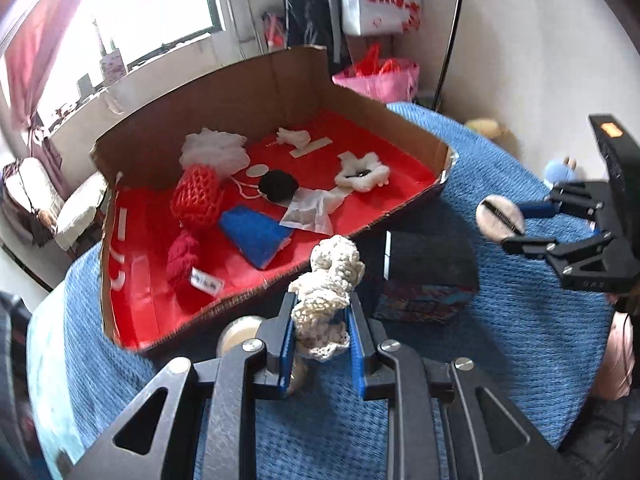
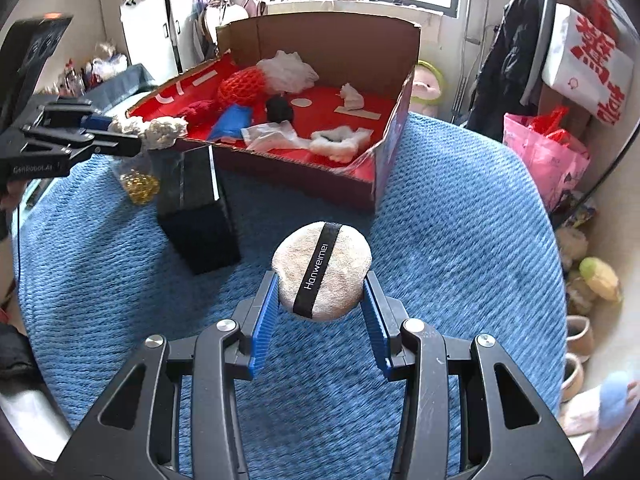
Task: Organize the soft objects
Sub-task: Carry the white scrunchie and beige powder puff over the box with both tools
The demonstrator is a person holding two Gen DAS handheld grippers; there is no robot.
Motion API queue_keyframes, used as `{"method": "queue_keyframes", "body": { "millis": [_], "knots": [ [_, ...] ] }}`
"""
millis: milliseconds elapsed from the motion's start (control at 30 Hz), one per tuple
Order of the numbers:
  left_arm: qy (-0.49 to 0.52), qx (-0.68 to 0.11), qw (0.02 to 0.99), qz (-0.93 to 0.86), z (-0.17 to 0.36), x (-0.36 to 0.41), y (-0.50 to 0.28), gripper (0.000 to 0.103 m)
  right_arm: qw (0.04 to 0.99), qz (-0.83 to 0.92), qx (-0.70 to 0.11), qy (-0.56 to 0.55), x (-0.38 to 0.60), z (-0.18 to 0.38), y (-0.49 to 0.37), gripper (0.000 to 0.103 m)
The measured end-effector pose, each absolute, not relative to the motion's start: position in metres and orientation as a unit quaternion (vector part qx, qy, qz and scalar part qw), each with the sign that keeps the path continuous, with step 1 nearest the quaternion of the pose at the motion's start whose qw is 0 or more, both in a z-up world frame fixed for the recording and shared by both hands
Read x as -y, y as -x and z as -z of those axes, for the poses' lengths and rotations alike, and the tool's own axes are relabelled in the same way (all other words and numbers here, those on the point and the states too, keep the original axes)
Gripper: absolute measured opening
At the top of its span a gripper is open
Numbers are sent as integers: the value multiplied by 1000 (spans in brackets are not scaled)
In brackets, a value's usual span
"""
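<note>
The left gripper (image 1: 320,320) is closed on a cream crochet piece (image 1: 328,280), which hangs above the blue cloth (image 1: 500,300) just short of the box's near wall. The right gripper (image 2: 320,300) is partly open, its pads pressed on both sides of a beige puff (image 2: 322,270) with a black strap, held over the cloth and some way from the box (image 2: 320,32). That cardboard box, lined in red, already holds most of the soft things: a red knit pouch (image 1: 196,196), a white fluffy piece (image 1: 212,152), a black pompom (image 1: 278,186), a blue cloth fold (image 1: 256,236), a dark red knit (image 1: 182,256), a white scrunchie (image 1: 362,172) and some thin white fabric (image 1: 308,208). By the look of it the sorting is well along, and both held items remain to go in. A black block (image 2: 196,216) and a small bag of gold beads (image 2: 140,186) sit on the cloth near the box; they seem hard, so likely stay out.
</note>
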State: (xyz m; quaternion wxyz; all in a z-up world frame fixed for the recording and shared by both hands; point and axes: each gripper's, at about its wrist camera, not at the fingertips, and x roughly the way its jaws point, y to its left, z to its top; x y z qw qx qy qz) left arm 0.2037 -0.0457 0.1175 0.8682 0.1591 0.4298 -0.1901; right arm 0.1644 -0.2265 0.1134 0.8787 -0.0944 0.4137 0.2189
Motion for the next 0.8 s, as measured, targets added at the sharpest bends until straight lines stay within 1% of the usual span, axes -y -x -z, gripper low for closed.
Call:
{"method": "queue_keyframes", "body": {
  "millis": [233, 467, 600, 800],
  "knots": [
    [-171, -462, 847, 199, -122, 53, -245, 24, 881, -220, -402, 117, 221, -134, -184, 39],
    [-168, -470, 842, 207, -133, 62, -283, 24, 882, -237, -389, 123, 204, -159, -216, 39],
    [-159, -473, 840, 214, -138, 70, -308, 24, 877, -246, -391, 128, 188, -165, -243, 39],
    [-152, -480, 839, 209, -138, 79, -351, 24, 860, -259, -416, 143, 162, -159, -294, 39]
  ]
}}
